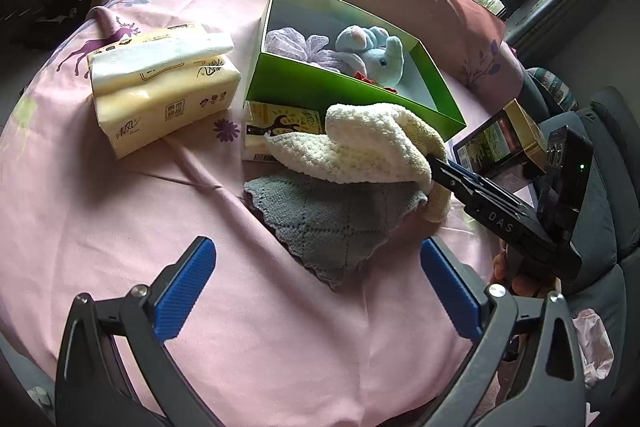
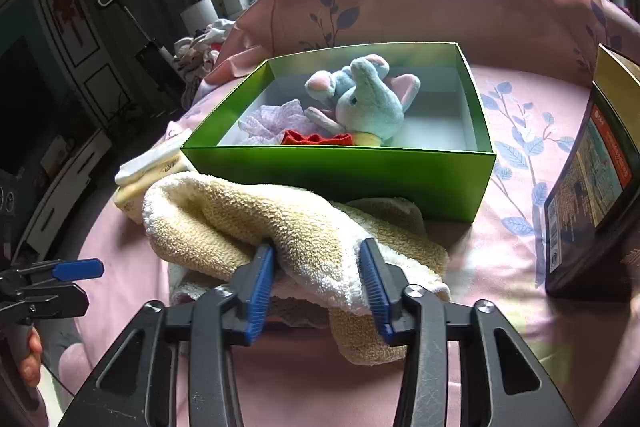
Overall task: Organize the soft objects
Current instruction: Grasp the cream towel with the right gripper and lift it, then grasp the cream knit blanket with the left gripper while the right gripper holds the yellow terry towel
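Your right tongs point(image 2: 318, 291) pinch the cream towel point(image 2: 280, 227) just before the green box point(image 2: 340, 171); your left tongs point(image 1: 316, 291) hang spread over bare bed point(image 1: 100, 211).

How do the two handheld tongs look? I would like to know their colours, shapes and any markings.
Both are alike. The left tongs have black angular metal arms with triangular cut-outs, silver round bolts and ribbed blue pads. The right tongs are built the same way; seen from the left camera, their black body bears white letters "DAS" and a small green light. No sleeves are visible.
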A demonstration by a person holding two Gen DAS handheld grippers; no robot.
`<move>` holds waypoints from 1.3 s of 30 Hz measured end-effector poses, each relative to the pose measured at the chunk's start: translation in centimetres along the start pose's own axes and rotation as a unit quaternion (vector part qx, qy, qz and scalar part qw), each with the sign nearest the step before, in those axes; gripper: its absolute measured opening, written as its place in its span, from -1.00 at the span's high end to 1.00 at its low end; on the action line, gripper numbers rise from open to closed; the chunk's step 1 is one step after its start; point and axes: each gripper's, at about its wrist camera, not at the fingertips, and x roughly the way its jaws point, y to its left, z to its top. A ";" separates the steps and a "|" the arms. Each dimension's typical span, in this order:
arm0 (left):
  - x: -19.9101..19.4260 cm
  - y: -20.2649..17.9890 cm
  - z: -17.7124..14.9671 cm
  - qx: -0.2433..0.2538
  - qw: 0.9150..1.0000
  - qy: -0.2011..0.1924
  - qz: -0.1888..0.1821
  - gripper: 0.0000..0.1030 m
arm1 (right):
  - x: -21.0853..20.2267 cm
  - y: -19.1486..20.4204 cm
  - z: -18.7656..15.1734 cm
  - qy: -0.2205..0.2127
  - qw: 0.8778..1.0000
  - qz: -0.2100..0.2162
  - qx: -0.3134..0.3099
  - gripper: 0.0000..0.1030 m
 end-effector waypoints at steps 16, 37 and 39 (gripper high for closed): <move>-2.3 0.4 0.0 -0.017 0.999 -0.017 -0.025 -0.98 | -16.0 4.7 3.6 -0.194 0.976 0.096 -0.006 0.81; 3.8 -8.5 -5.7 0.107 0.986 0.102 -0.073 -0.98 | -12.7 -4.8 -11.7 0.015 0.987 -0.017 0.158 -0.34; 4.3 -10.2 -6.8 0.143 0.980 0.114 -0.079 -0.98 | -13.3 -5.7 -12.3 0.007 0.983 -0.010 0.181 -0.35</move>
